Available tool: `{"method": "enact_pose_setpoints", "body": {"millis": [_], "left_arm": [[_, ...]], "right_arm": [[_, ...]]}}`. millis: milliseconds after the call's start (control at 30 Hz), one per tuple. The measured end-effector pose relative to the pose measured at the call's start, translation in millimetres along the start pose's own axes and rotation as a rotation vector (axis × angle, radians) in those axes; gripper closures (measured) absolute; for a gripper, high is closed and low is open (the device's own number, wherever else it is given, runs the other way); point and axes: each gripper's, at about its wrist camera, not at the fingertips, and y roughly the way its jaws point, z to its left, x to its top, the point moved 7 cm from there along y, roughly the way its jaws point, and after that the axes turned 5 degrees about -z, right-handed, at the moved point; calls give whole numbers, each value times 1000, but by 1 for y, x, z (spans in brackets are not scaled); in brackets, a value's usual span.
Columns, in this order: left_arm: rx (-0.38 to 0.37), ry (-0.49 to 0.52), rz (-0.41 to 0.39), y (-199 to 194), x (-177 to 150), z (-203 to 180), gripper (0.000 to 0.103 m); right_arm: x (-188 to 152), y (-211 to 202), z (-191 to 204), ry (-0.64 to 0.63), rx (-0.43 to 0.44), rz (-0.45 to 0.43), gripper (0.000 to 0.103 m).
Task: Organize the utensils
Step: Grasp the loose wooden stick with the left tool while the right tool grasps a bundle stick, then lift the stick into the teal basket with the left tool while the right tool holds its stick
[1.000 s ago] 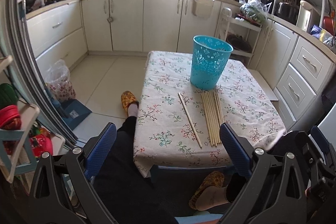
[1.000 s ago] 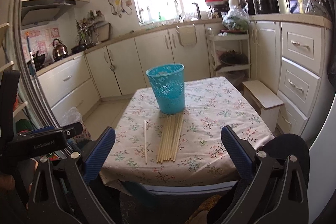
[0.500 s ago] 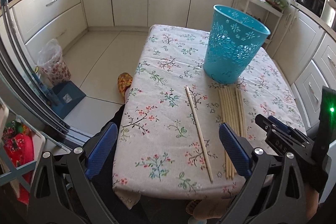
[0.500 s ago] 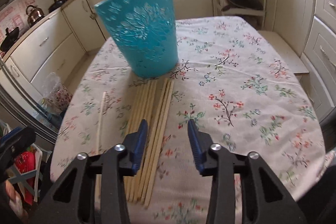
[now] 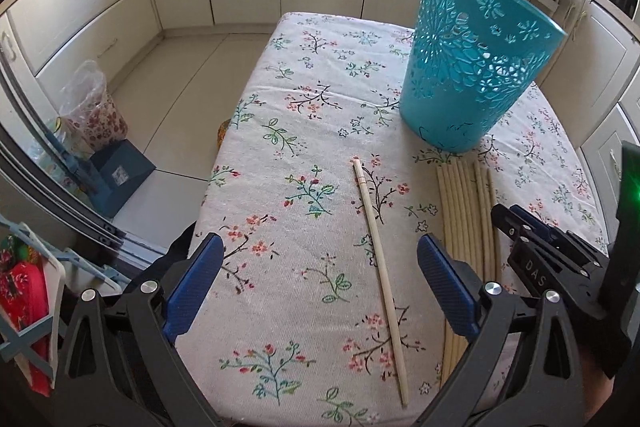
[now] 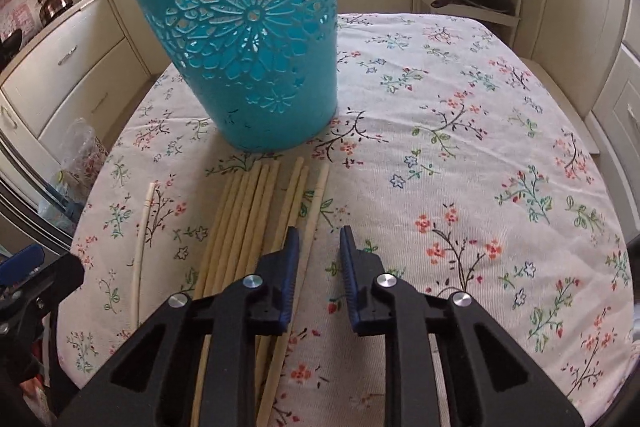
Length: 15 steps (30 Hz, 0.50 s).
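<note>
No progress yet: pale wooden chopsticks (image 6: 256, 227) lying on desk (image 6: 460, 155) beside perforated teal plastic basket (image 6: 248, 39); right gripper (image 6: 319, 251) hovering part-open, left gripper (image 5: 316, 291) hanging wide, both empty.

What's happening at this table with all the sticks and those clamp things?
A person holds a claw in each hand to tidy chopsticks. The right claw, partly open, sits low over the chopstick bundle lying before the teal basket. The left claw is wide open above the single chopstick lying apart. Nothing is gripped yet.
</note>
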Motion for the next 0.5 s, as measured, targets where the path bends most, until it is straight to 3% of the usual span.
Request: {"method": "enact_pose_setpoints", "body": {"millis": [167,400,500], "left_arm": [[6,-4,37,24,7,-6,16],[67,34,90,56,10,-15,35],[96,52,81,61,13,-19,37]], "right_arm": [[0,1,10,-99,14,25,94],[1,-2,-3,-188,84,82,97],[0,-3,-13,-172,105,90,97]]}}
